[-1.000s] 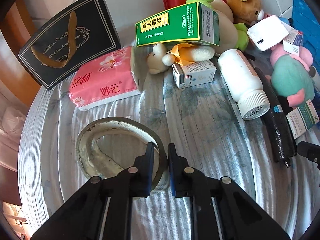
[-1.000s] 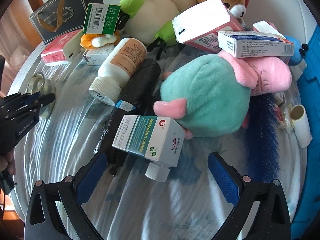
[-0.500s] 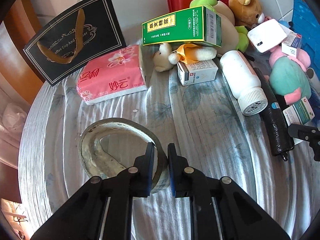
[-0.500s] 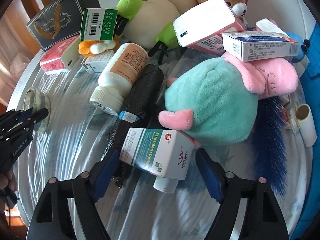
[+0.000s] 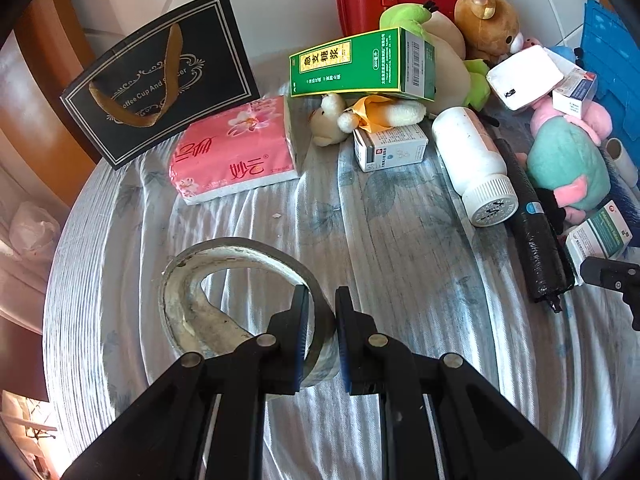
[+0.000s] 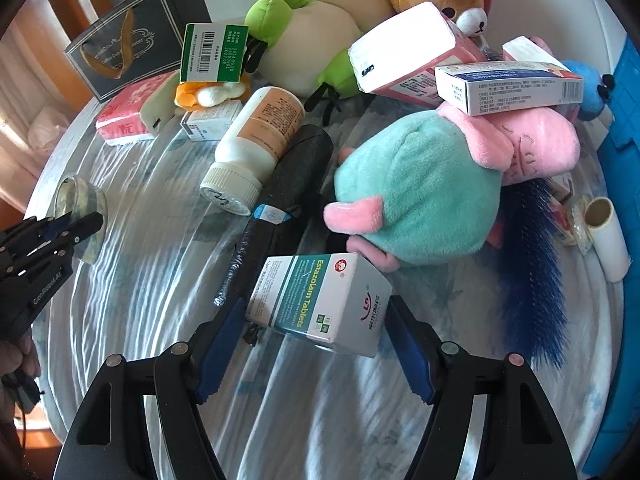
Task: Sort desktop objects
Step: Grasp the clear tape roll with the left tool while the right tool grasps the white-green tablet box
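A round table [image 5: 400, 248] covered by a pale striped cloth with faint blue leaf prints carries everything. Lying directly on the cloth are a pink soft pack of tissues [image 5: 234, 150], a small white medicine box [image 5: 390, 148], a white plastic bottle with a ribbed cap [image 5: 472, 164] on its side, and a long black wrapped roll [image 5: 532, 232] just beside the bottle. A teal and pink plush toy [image 6: 420, 188] rests near the roll, with a dark blue bristly brush [image 6: 532, 264] and a white paper tube [image 6: 608, 240] further right. A black paper gift bag [image 5: 160, 76] stands at the far left edge.
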A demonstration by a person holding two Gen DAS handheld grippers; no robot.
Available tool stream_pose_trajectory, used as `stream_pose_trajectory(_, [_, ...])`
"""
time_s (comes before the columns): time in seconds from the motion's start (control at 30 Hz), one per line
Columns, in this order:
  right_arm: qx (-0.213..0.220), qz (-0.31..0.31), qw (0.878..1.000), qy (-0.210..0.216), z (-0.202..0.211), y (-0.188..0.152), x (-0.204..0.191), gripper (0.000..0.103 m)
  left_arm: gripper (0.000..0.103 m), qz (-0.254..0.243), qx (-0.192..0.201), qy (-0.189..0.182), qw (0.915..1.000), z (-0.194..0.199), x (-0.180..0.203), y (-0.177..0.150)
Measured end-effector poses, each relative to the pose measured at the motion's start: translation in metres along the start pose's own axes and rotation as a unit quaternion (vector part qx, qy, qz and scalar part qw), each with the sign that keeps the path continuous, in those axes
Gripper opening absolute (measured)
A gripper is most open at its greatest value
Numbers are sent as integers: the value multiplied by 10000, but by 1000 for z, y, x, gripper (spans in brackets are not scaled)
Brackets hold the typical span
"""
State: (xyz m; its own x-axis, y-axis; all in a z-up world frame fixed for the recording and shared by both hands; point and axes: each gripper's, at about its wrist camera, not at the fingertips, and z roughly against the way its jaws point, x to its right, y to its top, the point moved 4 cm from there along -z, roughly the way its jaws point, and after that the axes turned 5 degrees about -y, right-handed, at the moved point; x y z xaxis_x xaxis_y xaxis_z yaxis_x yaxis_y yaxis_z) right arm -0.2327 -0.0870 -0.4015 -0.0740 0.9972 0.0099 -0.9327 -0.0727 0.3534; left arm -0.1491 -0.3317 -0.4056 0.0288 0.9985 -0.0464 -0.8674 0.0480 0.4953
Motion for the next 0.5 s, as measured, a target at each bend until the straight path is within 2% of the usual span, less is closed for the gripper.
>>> stream_pose_trajectory(0.5, [181,160,9997,-13,50,-12,5,72,13,90,148,-11,9998,50,19,-2])
